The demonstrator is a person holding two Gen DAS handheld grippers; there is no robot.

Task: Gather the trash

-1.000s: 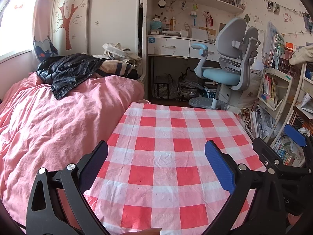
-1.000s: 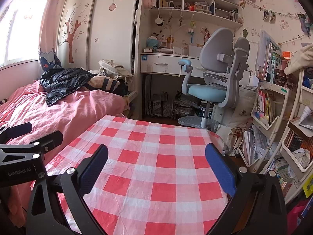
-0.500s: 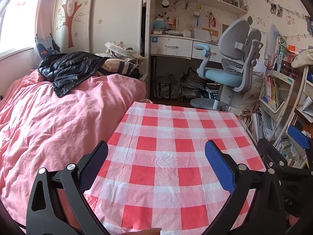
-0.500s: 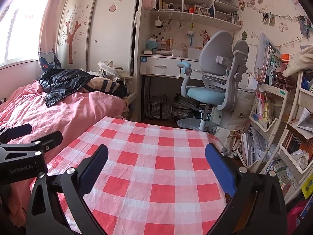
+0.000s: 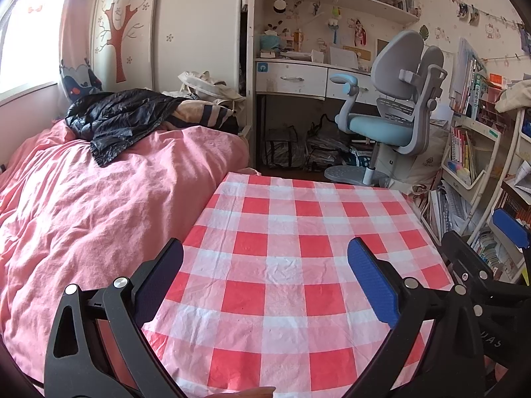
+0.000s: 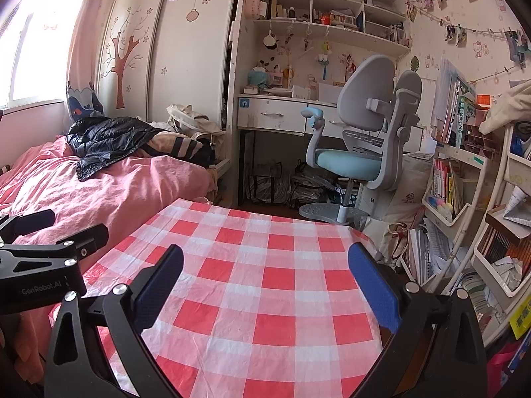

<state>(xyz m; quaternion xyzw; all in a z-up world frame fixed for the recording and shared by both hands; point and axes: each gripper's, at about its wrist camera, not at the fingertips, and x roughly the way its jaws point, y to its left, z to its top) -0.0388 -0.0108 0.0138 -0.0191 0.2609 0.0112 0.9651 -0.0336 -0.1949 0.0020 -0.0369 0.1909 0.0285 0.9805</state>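
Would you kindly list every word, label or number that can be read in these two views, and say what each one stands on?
"GenRobot.AI": pale lettering on the black body of the left gripper, in the right wrist view.
"UAS": partial lettering on the black body of the right gripper, in the left wrist view; the rest is cut off.
Chinese characters on the green book cover on the white bookshelf: too small to read surely.
Book spines: too blurred.

A child's bedroom at home, bed [image 5: 109,205] with pink cover at left of the frame, wardrobe [image 5: 159,26] with tree decals at upper left, study desk [image 6: 282,116] with cluttered shelves above, grey and blue chair [image 6: 361,146], bookshelves [image 6: 464,182] at right, checked bench [image 5: 298,265] in the foreground
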